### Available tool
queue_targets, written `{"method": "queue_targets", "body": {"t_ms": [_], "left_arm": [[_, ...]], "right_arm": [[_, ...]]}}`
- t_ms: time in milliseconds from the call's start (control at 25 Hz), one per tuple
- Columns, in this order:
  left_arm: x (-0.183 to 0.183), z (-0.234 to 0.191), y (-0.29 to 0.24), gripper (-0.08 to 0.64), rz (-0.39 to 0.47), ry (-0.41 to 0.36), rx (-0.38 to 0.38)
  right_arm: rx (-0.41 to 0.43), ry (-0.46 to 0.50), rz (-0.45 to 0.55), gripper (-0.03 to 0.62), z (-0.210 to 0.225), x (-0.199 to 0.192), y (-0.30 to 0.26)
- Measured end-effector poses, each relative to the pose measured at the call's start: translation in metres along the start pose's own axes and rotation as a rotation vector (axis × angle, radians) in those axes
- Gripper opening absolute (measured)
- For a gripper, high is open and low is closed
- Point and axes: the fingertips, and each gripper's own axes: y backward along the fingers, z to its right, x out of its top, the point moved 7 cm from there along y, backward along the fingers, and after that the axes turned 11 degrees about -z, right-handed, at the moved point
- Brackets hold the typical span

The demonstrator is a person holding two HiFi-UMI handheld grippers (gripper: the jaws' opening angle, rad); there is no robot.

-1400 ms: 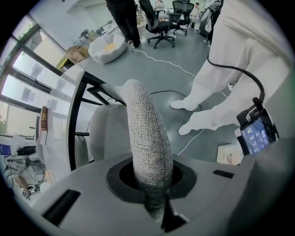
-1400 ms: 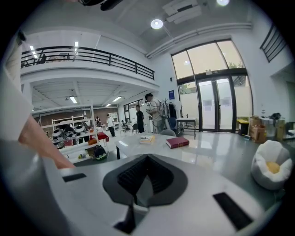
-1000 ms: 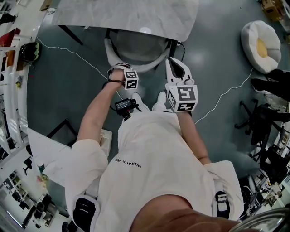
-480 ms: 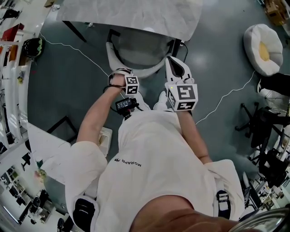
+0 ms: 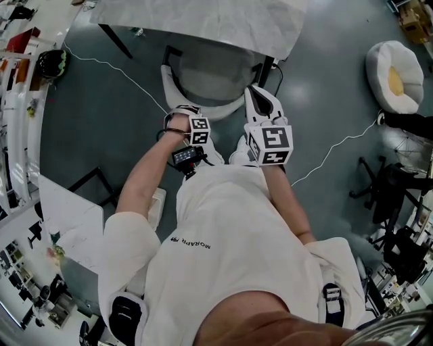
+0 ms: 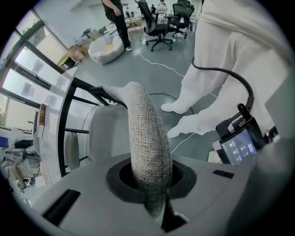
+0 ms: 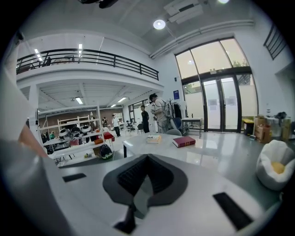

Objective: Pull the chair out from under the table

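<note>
The chair (image 5: 210,71) has a grey seat and a pale curved backrest (image 5: 203,108), and stands partly under the white-topped table (image 5: 203,19). My left gripper (image 5: 178,112) points straight down and is shut on the backrest's left top edge. In the left gripper view the grey woven backrest edge (image 6: 144,129) runs up from between the jaws of the left gripper (image 6: 150,182). My right gripper (image 5: 260,99) hovers by the chair's right side and touches nothing. In the right gripper view the right gripper (image 7: 140,186) looks across the room, jaws together and empty.
White cables (image 5: 111,66) trail over the grey floor on both sides. A round white cushion (image 5: 398,67) lies at the right, above black office chairs (image 5: 385,182). Shelves (image 5: 17,101) line the left. A small screen device (image 5: 187,156) hangs at the person's waist.
The chair has slid further out from under the table toward the person, with my left gripper still on its backrest. The right gripper shifted slightly alongside.
</note>
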Motion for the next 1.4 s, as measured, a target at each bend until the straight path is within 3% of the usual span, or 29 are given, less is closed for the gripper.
{"method": "queue_targets", "body": {"t_ms": [960,1400], "left_arm": [[0.01,0.052,0.005,0.051,0.003,0.022,-0.01],[0.015,0.059,0.01,0.051,0.001,0.022,-0.026]], "right_arm": [[-0.081,-0.051,-0.001,0.002,-0.053,-0.032,0.033],[-0.118,-0.077,-0.001,0.002,-0.058,-0.041,0.046]]}}
